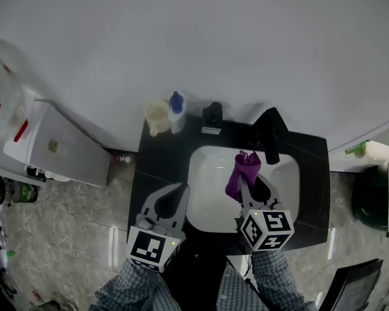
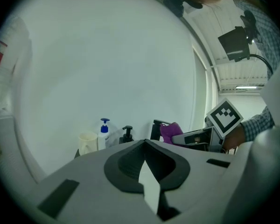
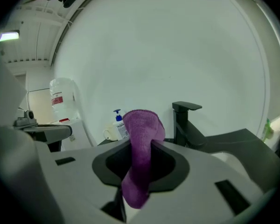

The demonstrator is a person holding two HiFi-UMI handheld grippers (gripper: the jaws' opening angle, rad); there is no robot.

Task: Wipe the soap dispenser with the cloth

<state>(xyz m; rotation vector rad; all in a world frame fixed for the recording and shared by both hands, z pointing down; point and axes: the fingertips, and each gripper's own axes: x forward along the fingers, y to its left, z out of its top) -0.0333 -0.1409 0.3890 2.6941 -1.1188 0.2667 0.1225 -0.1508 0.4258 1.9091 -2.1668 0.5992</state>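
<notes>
Head view: one cloth in right tool, one blue-capped dispenser, one cup.

No legible text — labels blurred.

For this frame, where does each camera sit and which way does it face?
Head view: on the person's head, looking steeply down at sink and counter; left tongs, right tongs, checked sleeves show.
Left gripper view: on the left tongs, facing the wall past the blue-topped bottle; its shut, empty jaws show.
Right gripper view: on the right tongs, facing the tap; its jaws grip the purple cloth.
Shared: all three show bottle, tap and cloth.
</notes>
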